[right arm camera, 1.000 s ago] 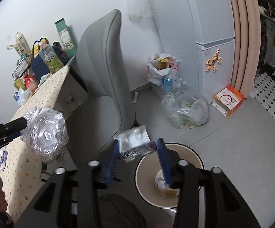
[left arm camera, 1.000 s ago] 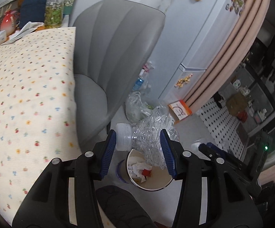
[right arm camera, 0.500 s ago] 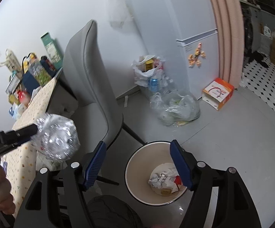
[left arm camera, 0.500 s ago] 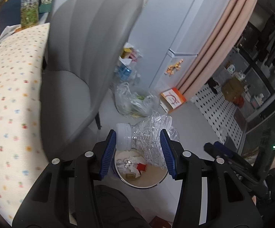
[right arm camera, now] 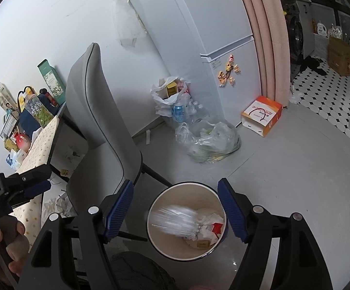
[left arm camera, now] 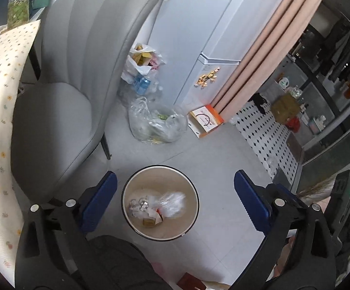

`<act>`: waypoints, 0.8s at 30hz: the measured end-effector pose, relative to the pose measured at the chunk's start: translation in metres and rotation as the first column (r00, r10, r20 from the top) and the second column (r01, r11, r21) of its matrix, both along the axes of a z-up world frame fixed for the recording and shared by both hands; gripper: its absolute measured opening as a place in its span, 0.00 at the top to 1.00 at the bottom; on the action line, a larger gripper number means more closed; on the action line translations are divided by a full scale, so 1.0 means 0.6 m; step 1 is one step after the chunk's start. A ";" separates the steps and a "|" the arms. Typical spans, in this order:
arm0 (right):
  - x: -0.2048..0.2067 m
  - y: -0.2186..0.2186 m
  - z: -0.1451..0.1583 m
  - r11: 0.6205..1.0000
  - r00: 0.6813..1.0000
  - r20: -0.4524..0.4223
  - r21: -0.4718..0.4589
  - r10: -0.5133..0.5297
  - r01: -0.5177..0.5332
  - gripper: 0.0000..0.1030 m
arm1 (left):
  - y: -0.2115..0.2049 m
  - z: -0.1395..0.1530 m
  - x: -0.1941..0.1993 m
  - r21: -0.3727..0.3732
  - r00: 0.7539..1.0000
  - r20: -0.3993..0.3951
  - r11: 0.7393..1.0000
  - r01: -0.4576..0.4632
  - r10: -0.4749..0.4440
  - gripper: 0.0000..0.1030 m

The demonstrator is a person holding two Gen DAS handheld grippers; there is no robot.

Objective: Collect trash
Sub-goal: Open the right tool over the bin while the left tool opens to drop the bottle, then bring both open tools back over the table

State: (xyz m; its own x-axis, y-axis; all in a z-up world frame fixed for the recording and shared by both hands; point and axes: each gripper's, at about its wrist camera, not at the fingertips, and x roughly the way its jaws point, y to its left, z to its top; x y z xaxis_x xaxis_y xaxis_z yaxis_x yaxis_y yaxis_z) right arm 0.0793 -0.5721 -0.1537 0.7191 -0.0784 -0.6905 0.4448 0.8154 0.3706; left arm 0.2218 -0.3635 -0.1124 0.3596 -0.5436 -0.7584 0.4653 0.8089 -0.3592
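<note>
Bin (left arm camera: 195,200), round, cream inside, holds clear crumpled bottle (left arm camera: 172,200) w/ paper scraps; left gripper (left arm camera: 175,201) opening wide, empty; right gripper (right arm camera: 176,211) apart, empty.

Above the bin (left arm camera: 130,186): open, nothing over the mouth.
Left of the bin: grey chair (left arm camera: 61,101), close, its leg near the rim.
Behind the bin: bare floor, then clear bags (left arm camera: 158,124).
Right of the bin: bare grey floor (right arm camera: 295,169), free.
</note>
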 end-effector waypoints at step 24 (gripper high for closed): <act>0.063 0.161 0.094 0.982 0.984 0.050 -0.086 0.171 -0.167 0.07 | 0.255 0.118 -0.030 -0.103 0.952 0.160 0.964 -0.247 0.261 0.06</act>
State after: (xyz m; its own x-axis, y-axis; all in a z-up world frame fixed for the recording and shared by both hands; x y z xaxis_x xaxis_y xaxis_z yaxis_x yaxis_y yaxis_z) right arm 0.1168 -0.4754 -0.0974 0.7646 -0.0066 -0.6445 0.2780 0.9055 0.3206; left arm 0.2038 -0.2104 -0.0414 0.6140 -0.4747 -0.6307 0.3086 0.8797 -0.3617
